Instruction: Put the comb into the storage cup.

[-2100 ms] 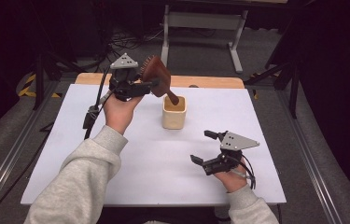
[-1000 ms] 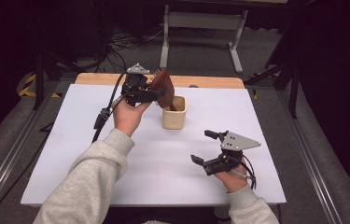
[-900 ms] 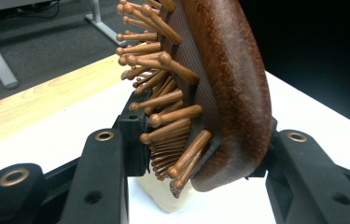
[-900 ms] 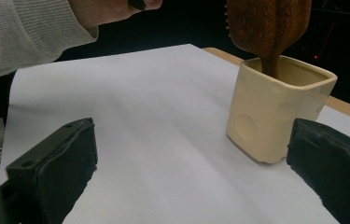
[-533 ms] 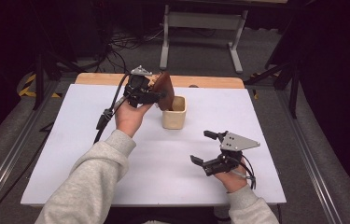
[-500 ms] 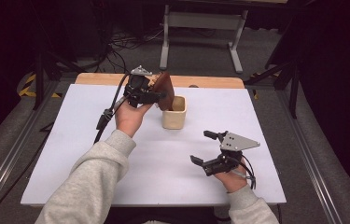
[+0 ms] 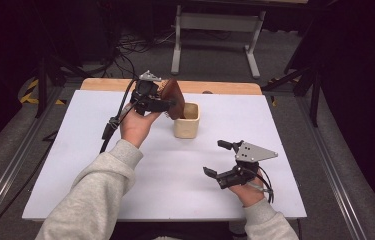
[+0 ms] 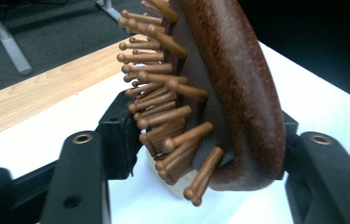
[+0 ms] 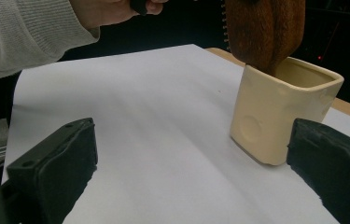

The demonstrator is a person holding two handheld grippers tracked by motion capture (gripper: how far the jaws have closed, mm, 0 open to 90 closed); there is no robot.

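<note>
Jaws of the left gripper (image 7: 167, 105) have just been opening, with the head of the wooden hairbrush (image 7: 173, 98) between them. In the left gripper view the brush head (image 8: 228, 93) sits between the two black jaws: the right-hand jaw lies against its rounded back, while the other jaw stands at the bristle side, where contact with the pins cannot be confirmed. Whether the pads press on the brush cannot be told.

Landmark: the cream cup (image 7: 186, 120), standing upright on the white table (image 7: 125, 190), toward its far side.

Position of the brush: its lower end is inside the cup, entering at the cup's left rim. Its long axis runs steeply upward and leans left of the cup, with the head uppermost. The bristle face points away from the cup, to the left and toward the far edge; the smooth back faces the cup's right.

Appearance: dark reddish-brown wood with visible grain, an oval domed back, a dark grey cushion pad, and rows of wooden pins with rounded tips.

Right of the cup and nearer the person, the right gripper (image 7: 221, 160) rests low over the table, well apart from the cup. Its jaws stand wide apart with nothing between them; in the right gripper view the cup (image 9: 280, 112) appears beyond them.
</note>
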